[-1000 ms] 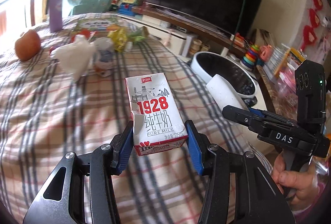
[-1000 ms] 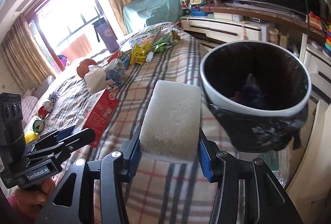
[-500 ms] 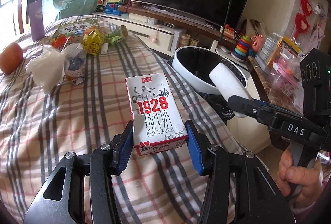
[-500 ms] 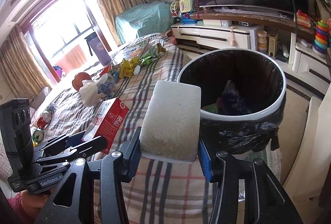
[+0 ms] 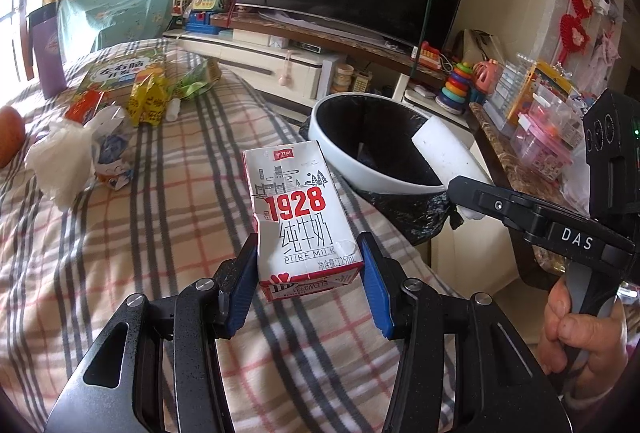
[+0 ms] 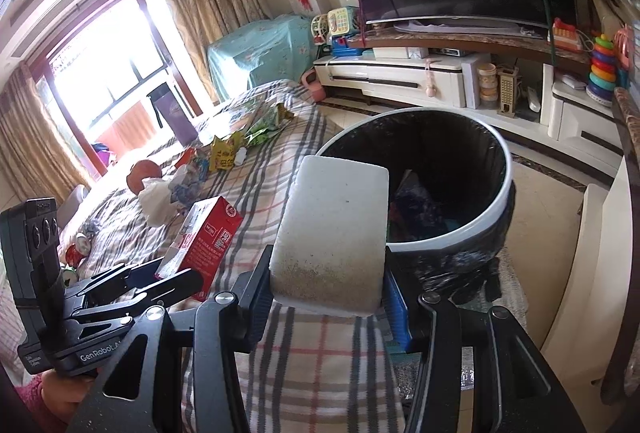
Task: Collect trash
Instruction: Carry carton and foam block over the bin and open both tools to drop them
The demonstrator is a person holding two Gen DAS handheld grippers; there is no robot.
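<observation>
A: From the left wrist, our left gripper (image 5: 308, 273) clamps the milk carton (image 5: 300, 217); the bin (image 5: 352, 169) lies far-right.

B: From the right wrist, our right gripper (image 6: 328, 293) grips the foam block (image 6: 334, 229), long axis pointing away, at the bin's (image 6: 496, 205) near rim (nearer hand).

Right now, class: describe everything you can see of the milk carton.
The milk carton is a small white box with red "1928", "PURE MILK" lettering and red side panels. Its left edge is dented and torn. It is clamped between the left gripper's blue pads, tilted away, held above the plaid blanket.
</observation>
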